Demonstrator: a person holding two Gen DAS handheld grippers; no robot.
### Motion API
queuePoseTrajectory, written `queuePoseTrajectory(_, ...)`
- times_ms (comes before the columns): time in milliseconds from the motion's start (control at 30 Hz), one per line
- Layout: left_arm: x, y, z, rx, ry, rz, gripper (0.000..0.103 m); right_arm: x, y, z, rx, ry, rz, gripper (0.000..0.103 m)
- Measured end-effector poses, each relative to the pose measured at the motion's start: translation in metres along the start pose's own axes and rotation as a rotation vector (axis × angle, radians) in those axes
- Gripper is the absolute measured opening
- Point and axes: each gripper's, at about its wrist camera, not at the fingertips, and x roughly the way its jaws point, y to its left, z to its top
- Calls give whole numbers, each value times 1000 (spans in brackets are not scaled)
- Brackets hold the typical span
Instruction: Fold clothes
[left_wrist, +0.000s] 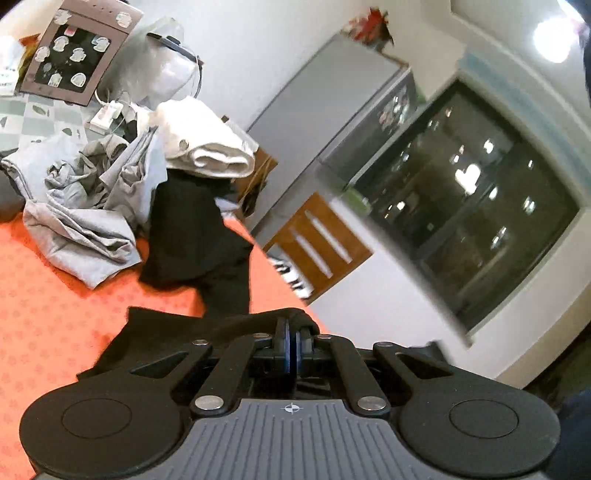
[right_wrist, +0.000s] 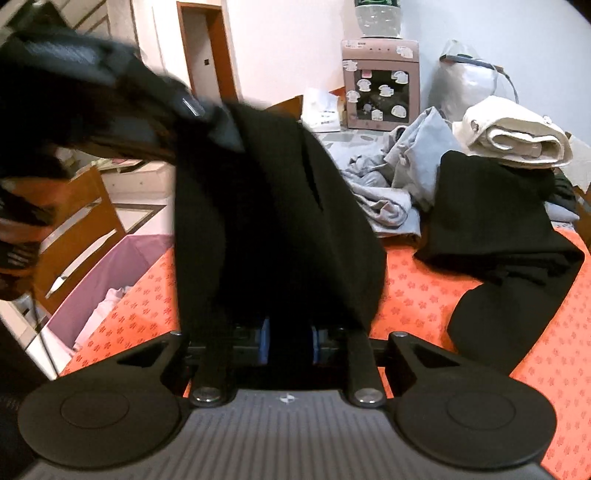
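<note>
A black garment (right_wrist: 273, 229) is pinched by the closed left gripper (left_wrist: 294, 341) and hangs between the right gripper's (right_wrist: 290, 341) part-open jaws, whose grip cannot be told, with grey clothes (right_wrist: 388, 181) heaped beyond.

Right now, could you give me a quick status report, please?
Left gripper shut on black garment. Right gripper around its lower hem, grip unclear. Grey clothes piled behind.

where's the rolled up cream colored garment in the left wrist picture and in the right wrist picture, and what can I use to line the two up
Left wrist: the rolled cream garment sits upper left of centre, on the black clothes.
Right wrist: it lies at upper right, again atop the black clothes.
Shared landmark: the pink sticker-covered appliance, tilted at top left in the left view, upright at top centre-right in the right view.
</note>
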Motion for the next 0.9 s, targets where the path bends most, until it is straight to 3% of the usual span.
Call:
queuePoseTrajectory(100, -7, 15, -2, -23, -1, 64, 5, 17, -4, 2, 4, 22, -3, 24)
queuePoseTrajectory(367, -18, 84, -21, -103, 38, 338, 6, 73, -8, -6, -27, 185, 9, 25)
queuePoseTrajectory(500, -17, 119, -30, -128, 66, 444, 8, 85, -12, -4, -27, 211, 13, 27)
queuePoseTrajectory(633, -12, 149, -42, -163, 93, 493, 19, 95, -18, 0, -23, 227, 21, 27)
queuePoseTrajectory(733, -4, 161, -46, -156, 121, 524, 28, 104, -20, 1, -42, 251, 48, 34)
queuePoseTrajectory(833, -3, 161, -46, -155, 122, 517, 32, 110, -14, 2, -92, 281, 95, 45)
queuePoseTrajectory(900, -5, 157, -44, -147, 108, 501, 36, 111, -7, 1, -131, 289, 113, 46)
